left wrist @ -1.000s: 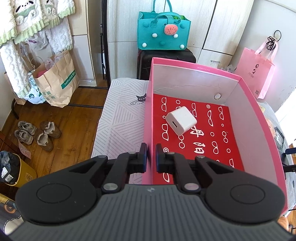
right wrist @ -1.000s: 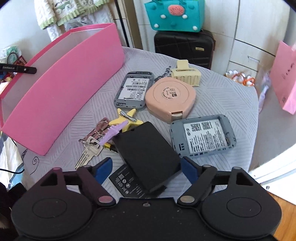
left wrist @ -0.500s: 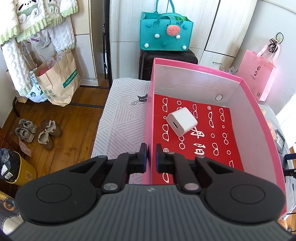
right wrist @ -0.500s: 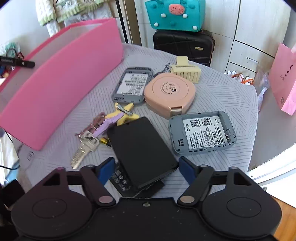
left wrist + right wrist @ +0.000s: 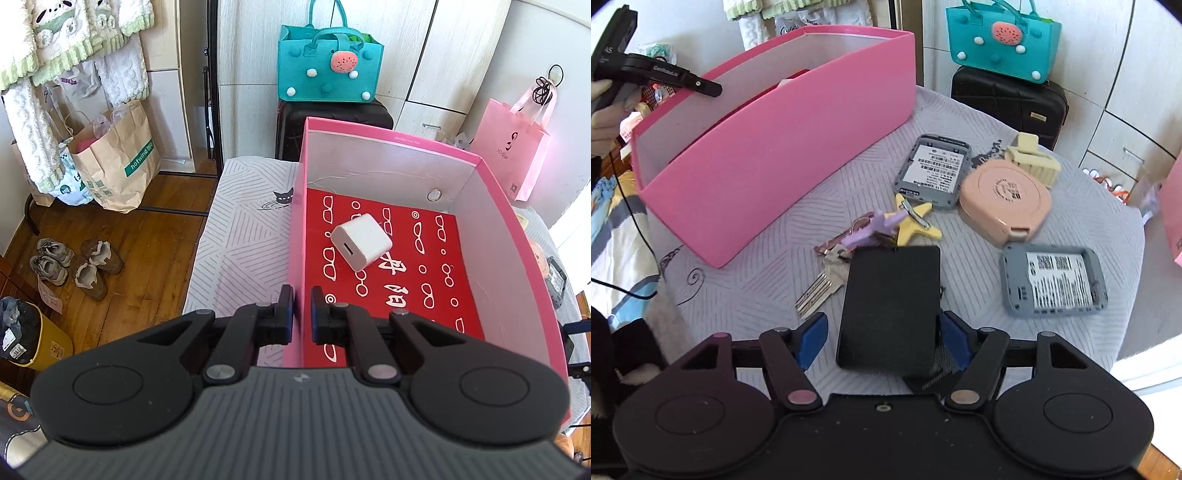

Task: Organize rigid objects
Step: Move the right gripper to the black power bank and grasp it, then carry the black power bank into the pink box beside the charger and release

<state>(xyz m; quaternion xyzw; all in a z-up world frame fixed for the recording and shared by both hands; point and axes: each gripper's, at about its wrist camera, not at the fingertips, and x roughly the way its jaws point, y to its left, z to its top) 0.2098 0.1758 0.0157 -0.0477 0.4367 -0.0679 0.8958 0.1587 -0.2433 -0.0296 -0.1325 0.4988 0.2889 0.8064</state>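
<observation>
My left gripper (image 5: pixel 298 308) is shut on the near left wall of the pink box (image 5: pixel 295 236), which has a red patterned floor and holds a white charger cube (image 5: pixel 361 242). In the right wrist view the pink box (image 5: pixel 783 147) stands at the left of the table. My right gripper (image 5: pixel 882 339) has its jaws apart around a black flat card-like device (image 5: pixel 890 306); the right pad (image 5: pixel 955 339) touches its edge, the left pad (image 5: pixel 812 336) stands off it. A second black flat piece (image 5: pixel 931 380) lies under it.
On the grey cloth lie keys with star charms (image 5: pixel 871 236), two grey pocket routers (image 5: pixel 934 171) (image 5: pixel 1056 280), a pink round case (image 5: pixel 1006 201) and a cream hair claw (image 5: pixel 1032 158). A black suitcase (image 5: pixel 1008 103) with a teal bag stands behind the table.
The right gripper has swung left and squared up on the black device, which now lies straight between the jaws. The pink box looms nearer in that view. The left gripper keeps its grip.
</observation>
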